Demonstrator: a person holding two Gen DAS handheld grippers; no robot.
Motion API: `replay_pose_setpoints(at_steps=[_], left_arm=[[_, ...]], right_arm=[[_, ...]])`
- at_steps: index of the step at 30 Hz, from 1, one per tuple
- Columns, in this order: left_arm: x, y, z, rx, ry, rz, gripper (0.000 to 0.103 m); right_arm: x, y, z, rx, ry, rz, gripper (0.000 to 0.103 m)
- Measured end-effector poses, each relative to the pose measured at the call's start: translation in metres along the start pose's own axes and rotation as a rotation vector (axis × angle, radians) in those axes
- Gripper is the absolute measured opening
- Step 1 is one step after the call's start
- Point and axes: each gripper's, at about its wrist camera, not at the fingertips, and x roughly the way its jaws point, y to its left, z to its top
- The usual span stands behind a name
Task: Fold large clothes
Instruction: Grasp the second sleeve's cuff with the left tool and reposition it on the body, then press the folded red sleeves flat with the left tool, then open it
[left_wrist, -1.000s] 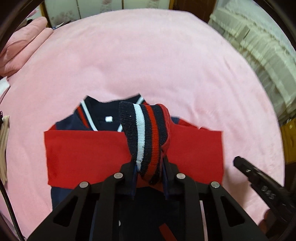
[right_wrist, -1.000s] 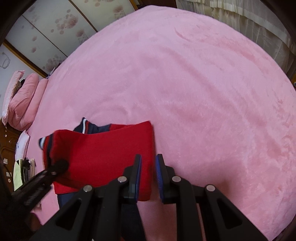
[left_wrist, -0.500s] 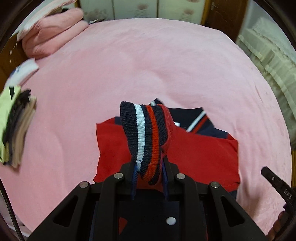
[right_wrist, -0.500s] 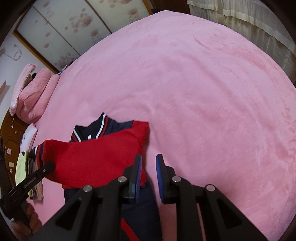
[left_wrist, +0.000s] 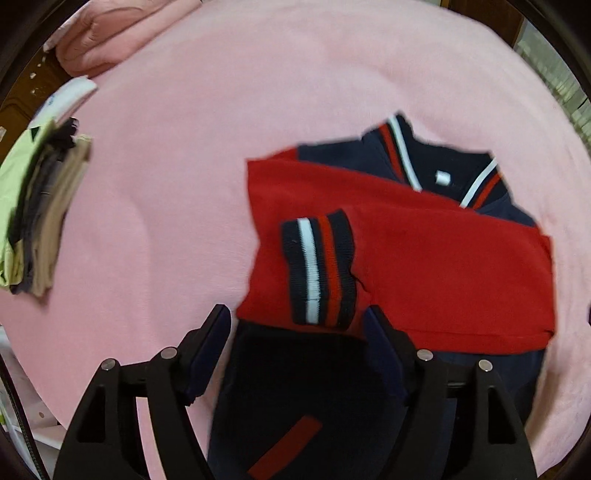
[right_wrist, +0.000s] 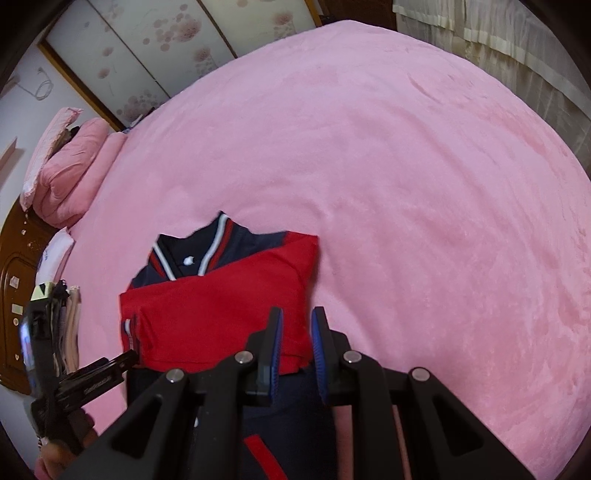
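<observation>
the left gripper (left_wrist: 297, 325) gapes wide over the jacket (left_wrist: 424, 258) near the blanket (left_wrist: 184, 166)'s near edge; its striped cuff (left_wrist: 319, 269) lies released. the right gripper (right_wrist: 297, 334) stands narrow, empty; open pink stretches far and right.

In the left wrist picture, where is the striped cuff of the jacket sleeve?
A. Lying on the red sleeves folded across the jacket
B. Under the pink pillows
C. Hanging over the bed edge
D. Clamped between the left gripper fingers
A: the striped cuff lies flat on the red sleeves, and the left gripper stands open with nothing between its fingers.
</observation>
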Motion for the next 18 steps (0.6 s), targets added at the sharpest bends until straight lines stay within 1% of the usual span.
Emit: replay_pose_setpoints(at_steps=[1,2,3,4,5,6,7,8,9,10,11,12,13,14,16,17,18], left_arm=[[-0.011,0.001,-0.001,-0.004,-0.025,-0.046,0.073],[-0.019,0.004,-0.002,-0.006,-0.043,-0.097,0.073],[-0.025,0.002,-0.002,-0.003,-0.060,-0.166,0.073],[-0.028,-0.002,-0.001,0.004,-0.074,-0.227,0.072],[-0.027,-0.008,0.001,0.016,-0.082,-0.264,0.065],[-0.024,-0.011,0.007,0.028,-0.085,-0.275,0.056],[-0.016,-0.006,0.013,0.037,-0.079,-0.274,0.038],[-0.007,-0.013,0.017,0.043,-0.065,-0.271,0.022],[0.006,-0.021,0.021,0.039,-0.049,-0.278,0.013],[0.017,-0.025,0.026,0.026,-0.032,-0.284,0.007],[0.030,-0.018,0.032,0.007,-0.015,-0.288,0.007],[0.042,-0.016,0.035,-0.021,0.000,-0.290,0.007],[0.055,-0.006,0.034,-0.044,0.006,-0.288,0.007],[0.061,-0.004,0.037,-0.060,0.011,-0.273,0.007],[0.066,0.000,0.038,-0.066,-0.001,-0.267,0.007],[0.066,0.004,0.037,-0.061,-0.010,-0.264,0.007],[0.067,0.006,0.036,-0.053,-0.019,-0.260,0.007]], right_arm=[[0.001,0.003,0.001,0.001,-0.001,0.024,0.015],[0.004,0.006,0.002,0.029,0.009,0.095,0.015],[0.008,0.007,0.002,0.064,0.022,0.162,0.015],[0.017,0.009,0.001,0.108,0.041,0.248,0.015],[0.029,0.012,-0.001,0.139,0.065,0.306,0.015],[0.040,0.016,-0.003,0.148,0.086,0.324,0.014],[0.055,0.023,-0.005,0.143,0.114,0.341,0.009],[0.066,0.028,-0.007,0.139,0.133,0.359,0.001],[0.081,0.034,-0.009,0.139,0.151,0.393,0.001],[0.093,0.038,-0.011,0.138,0.153,0.419,0.001],[0.104,0.042,-0.011,0.120,0.153,0.434,0.000],[0.112,0.045,-0.011,0.091,0.156,0.422,0.000],[0.121,0.048,-0.009,0.048,0.170,0.378,0.000],[0.127,0.048,-0.007,0.028,0.184,0.357,0.000],[0.125,0.042,-0.001,0.024,0.144,0.358,0.000],[0.120,0.034,0.003,0.001,0.103,0.315,0.000],[0.118,0.027,0.006,-0.017,0.080,0.262,0.000]])
